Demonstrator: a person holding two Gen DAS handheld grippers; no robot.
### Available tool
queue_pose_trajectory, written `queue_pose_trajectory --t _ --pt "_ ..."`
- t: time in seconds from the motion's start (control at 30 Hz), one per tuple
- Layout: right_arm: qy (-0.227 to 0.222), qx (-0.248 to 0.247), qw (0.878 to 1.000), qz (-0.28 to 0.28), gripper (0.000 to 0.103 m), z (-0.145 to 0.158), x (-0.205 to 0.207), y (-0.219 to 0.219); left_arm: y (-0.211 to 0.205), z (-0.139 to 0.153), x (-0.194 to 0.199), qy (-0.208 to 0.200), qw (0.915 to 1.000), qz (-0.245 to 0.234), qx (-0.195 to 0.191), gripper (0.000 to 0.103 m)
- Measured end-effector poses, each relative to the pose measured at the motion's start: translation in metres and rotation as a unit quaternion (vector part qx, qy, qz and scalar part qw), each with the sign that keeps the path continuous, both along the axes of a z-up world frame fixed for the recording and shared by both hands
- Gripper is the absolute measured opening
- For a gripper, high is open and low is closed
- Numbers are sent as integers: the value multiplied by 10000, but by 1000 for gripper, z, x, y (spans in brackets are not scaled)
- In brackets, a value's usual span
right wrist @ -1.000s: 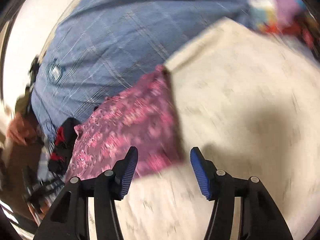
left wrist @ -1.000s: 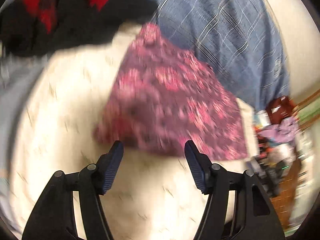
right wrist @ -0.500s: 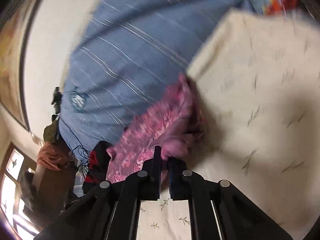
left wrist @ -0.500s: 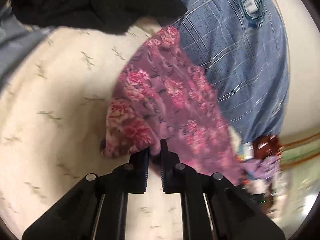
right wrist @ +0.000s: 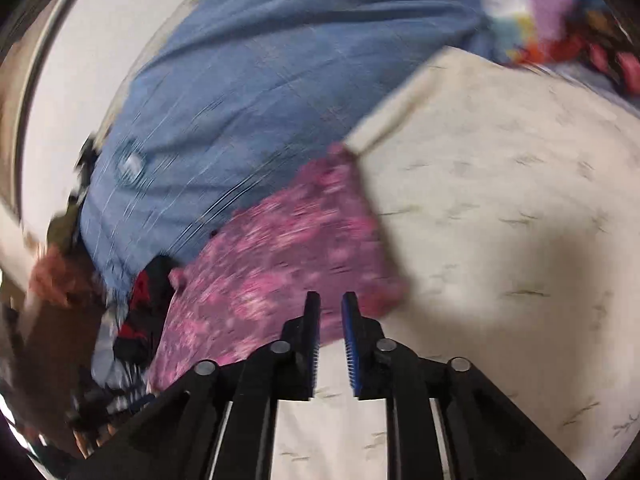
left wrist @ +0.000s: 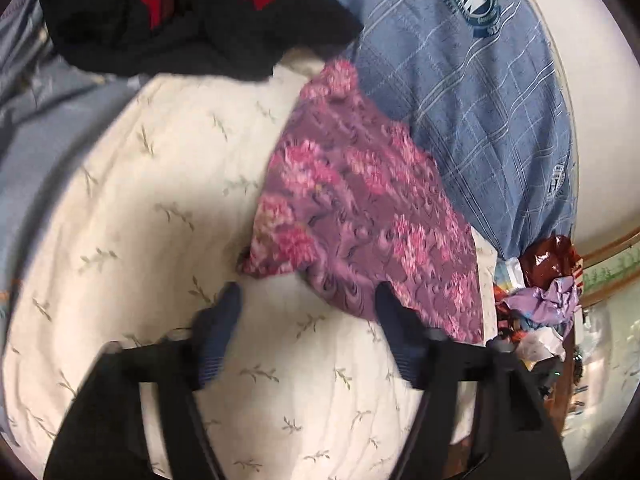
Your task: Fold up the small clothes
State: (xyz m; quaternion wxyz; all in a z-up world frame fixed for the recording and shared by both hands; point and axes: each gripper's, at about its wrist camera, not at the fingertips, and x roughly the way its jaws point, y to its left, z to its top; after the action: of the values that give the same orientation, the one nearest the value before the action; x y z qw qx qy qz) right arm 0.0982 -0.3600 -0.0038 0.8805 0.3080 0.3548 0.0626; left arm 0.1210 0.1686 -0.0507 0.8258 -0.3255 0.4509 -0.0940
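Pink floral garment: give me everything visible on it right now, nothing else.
The pink floral garment is a small piece of thin, soft-looking cloth, purple-mauve with pink flower print. It lies roughly flat and partly folded on the cream quilt, its near-left corner doubled over, its far edge against the blue plaid sheet. A black and red garment lies beyond it. The left gripper stands open just short of its near edge; the right gripper, narrowly open, grips nothing. Both have just been opening.

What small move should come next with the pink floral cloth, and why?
Probably draw both grippers back. The left gripper and right gripper have just been opening, nothing is between their jaws, and the pink floral cloth lies folded on the cream pad.
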Motion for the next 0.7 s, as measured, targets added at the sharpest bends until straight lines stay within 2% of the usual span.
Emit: queue_pose_trajectory --t 0.07,0.13,0.23,0.33,0.43,0.57,0.7 --pt "25 -264 9986 463 36 7 12 32 4 0 8 59 9999 -44 -97 70" --pt "51 -498 9935 1024 38 9 21 72 7 -6 20 226 9990 -102 -377 70" --pt "129 -1025 9772 1856 42 6 32 139 14 -9 29 354 9985 -88 -418 70" --pt "29 -1595 9541 2535 49 5 35 203 23 -6 42 443 9982 -157 -379 70" --pt "-52 -2113 9256 3139 55 1 39 259 35 -6 53 543 9976 -149 -415 70" --pt "-280 -2992 8817 3637 60 -6 39 321 50 -4 65 550 9981 -141 -243 70" --pt "-691 -3974 8294 3865 67 -17 38 370 57 -4 82 653 9972 -288 -205 70"
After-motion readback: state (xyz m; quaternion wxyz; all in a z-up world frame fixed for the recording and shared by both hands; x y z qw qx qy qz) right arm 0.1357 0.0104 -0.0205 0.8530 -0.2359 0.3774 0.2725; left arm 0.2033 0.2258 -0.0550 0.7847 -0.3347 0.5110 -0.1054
